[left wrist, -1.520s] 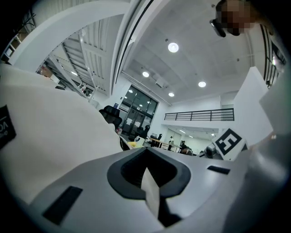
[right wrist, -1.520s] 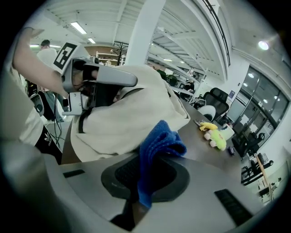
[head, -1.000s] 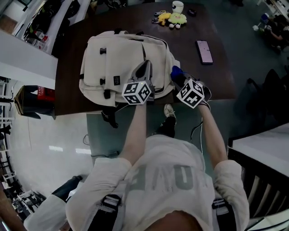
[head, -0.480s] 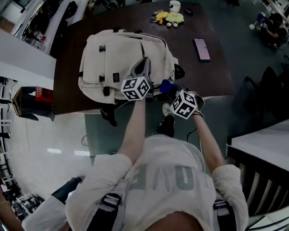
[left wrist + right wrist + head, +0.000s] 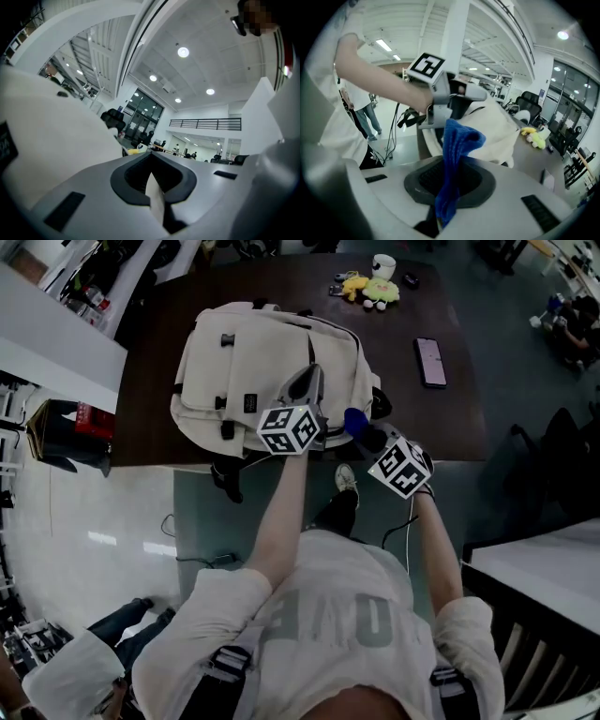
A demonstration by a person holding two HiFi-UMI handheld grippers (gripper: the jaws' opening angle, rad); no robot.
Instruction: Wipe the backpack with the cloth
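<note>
Now the right tool [image 5: 370, 435], gripping the cloth [image 5: 354, 418], has slid to 5 o'clock of the backpack [image 5: 253, 352]; the left tool [image 5: 310, 376] pinches it; wiping continues.

The backpack [image 5: 267, 357] was cream, with black buckles and a small black label. The cloth [image 5: 457, 140] was deep blue. The table [image 5: 459, 423] was dark brown, and the plush toy [image 5: 370, 287] yellow and green. The marker cubes [image 5: 289, 429] bore black-and-white squares.

We see a cream backpack [image 5: 253, 362] of matt woven fabric, a blue cloth [image 5: 457, 154] with fuzzy pile, a smooth wood-look table [image 5: 152, 390], left gripper [image 5: 157, 211] and right gripper [image 5: 445, 206] in matt grey plastic, a glossy floor [image 5: 84, 521].
</note>
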